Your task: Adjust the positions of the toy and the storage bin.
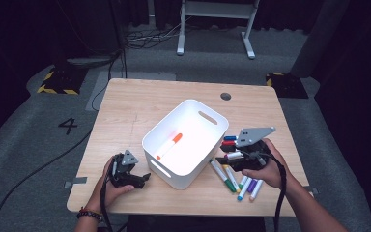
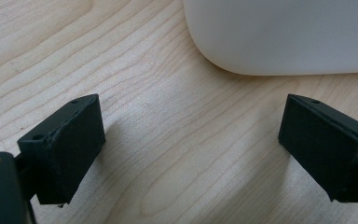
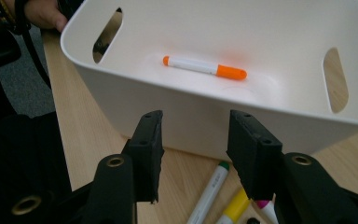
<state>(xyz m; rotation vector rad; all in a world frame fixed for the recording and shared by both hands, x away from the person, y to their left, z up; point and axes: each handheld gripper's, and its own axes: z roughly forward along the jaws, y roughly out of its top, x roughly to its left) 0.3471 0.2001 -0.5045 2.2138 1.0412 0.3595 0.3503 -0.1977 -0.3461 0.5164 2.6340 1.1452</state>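
Note:
A white plastic bin stands in the middle of the wooden table, with one orange-capped white marker lying on its floor. Several markers lie on the table to the right of the bin; a green-tipped one and a yellow one lie below my right gripper's jaws. My right gripper hovers over these markers beside the bin, open with nothing between its jaws. My left gripper rests on the table left of the bin, jaws wide open and empty.
The bin's rounded corner lies just beyond the left jaws. The table's front edge is close to both hands. A round cable hole sits at the table's back. A white stand and cables are on the floor behind.

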